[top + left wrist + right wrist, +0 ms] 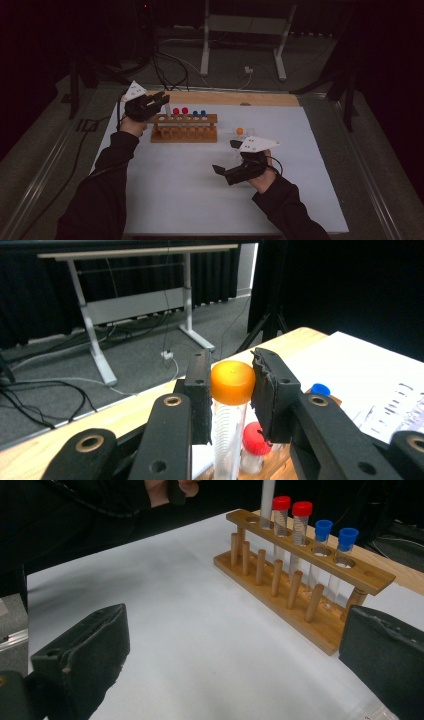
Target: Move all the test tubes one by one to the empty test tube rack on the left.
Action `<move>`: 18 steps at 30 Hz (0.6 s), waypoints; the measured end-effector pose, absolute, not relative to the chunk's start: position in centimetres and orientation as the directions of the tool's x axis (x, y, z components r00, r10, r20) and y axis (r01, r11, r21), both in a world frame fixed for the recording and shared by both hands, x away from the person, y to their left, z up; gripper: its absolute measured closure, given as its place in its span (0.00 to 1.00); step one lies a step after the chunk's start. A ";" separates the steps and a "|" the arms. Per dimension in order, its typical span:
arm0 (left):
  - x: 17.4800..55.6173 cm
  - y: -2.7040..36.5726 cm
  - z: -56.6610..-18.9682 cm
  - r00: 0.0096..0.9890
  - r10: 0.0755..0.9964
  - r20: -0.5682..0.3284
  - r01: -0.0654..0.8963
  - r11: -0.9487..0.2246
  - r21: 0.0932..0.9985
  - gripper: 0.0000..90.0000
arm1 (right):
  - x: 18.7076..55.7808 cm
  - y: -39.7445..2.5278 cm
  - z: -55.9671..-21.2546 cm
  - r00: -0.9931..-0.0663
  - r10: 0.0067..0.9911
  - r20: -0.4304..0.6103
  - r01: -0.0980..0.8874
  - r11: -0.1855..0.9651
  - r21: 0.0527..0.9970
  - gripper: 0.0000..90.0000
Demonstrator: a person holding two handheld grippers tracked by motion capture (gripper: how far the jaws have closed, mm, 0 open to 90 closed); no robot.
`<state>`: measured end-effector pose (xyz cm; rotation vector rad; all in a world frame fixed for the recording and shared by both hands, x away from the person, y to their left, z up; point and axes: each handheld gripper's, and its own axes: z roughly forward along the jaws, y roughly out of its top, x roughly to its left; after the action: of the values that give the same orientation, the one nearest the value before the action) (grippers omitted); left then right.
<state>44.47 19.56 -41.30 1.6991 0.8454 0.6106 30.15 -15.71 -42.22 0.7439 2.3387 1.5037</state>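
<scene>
A wooden test-tube rack (184, 128) stands on a white table (175, 190). Over the rack's left end, the left gripper (231, 390) clamps the orange cap of an upright orange-capped tube (232, 382), just beside two red-capped tubes (291, 517) and two blue-capped tubes (335, 542) seated in the rack. The right gripper (226, 158) hovers near the rack's front right, jaws wide apart, holding nothing.

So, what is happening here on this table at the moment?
A person works with two hand-held grippers at a wooden test tube rack. The left gripper is shut on the orange cap of an orange-capped tube, held above the rack beside the two red-capped tubes and two blue-capped tubes standing in it. The right gripper is open over the white mat. Another orange-capped tube lies right of the rack.
</scene>
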 end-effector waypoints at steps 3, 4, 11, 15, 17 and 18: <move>44.6 19.5 -41.9 0.610 0.792 -0.027 0.247 -0.158 0.956 0.80 | 30.2 -15.8 -42.2 -0.834 0.549 0.053 0.277 0.334 0.901 0.00; 44.6 19.4 -42.1 0.611 0.791 -0.027 0.252 -0.162 0.954 0.80 | 30.2 -15.8 -42.3 -0.834 0.549 0.053 0.277 0.334 0.901 0.00; 44.7 18.7 -43.6 0.612 0.791 -0.018 0.280 -0.195 0.940 0.80 | 30.1 -15.7 -42.3 -0.838 0.543 0.054 0.277 0.339 0.899 0.00; 44.7 18.6 -44.3 0.608 0.793 -0.022 0.297 -0.202 0.933 0.80 | 30.1 -15.7 -42.3 -0.839 0.542 0.053 0.276 0.340 0.899 0.00; 44.7 18.6 -44.6 0.606 0.795 -0.025 0.304 -0.202 0.931 0.80 | 30.1 -15.7 -42.3 -0.840 0.541 0.053 0.276 0.341 0.899 0.00; 44.8 18.6 -44.8 0.605 0.796 -0.025 0.305 -0.203 0.930 0.80 | 30.1 -15.7 -42.3 -0.840 0.540 0.051 0.276 0.343 0.898 0.00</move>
<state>44.75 18.61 -44.79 1.7762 0.8990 0.5804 30.11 -15.68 -42.30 0.7329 2.3533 1.4964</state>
